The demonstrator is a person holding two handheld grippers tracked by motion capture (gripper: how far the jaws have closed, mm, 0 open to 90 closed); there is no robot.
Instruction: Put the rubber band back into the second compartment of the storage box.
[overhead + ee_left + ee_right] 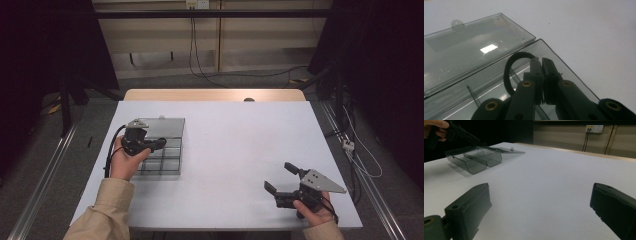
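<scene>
A clear box (162, 150) sits on the white table (235, 150), at about 9 o'clock from the middle of the table. Thin walls split it into small rooms. Its lid (167, 127) is open and lies flat on the table on the far side, toward 12 o'clock. The lid has a little tab (457, 24) on its far edge.

A black band (510, 72) hangs in a loop over the box. The left gripper (159, 144) pinches it, with both jaws squeezed tight on one side of the loop. The gripper is above the box, near the long side next to the lid. The left hand (125, 160) holds it from the 7 o'clock side, and a tan sleeve (102, 212) comes up from the bottom edge. The hand and gripper cover part of the box from above.

The right gripper (279, 177) is well apart from the box, at about 4 o'clock on the table. Its jaws are spread wide and hold nothing. They point across the table toward the box. A grey plate (324, 181) sits on top of it. The right hand (315, 215) holds it near the table's front edge.

The table between the two grippers is bare.

Past the far edge of the table is a strip of wood (215, 95). Behind that, black cables (195, 50) hang down a pale wall from a socket (594, 128). Metal rails (45, 175) run along the floor on both sides.
</scene>
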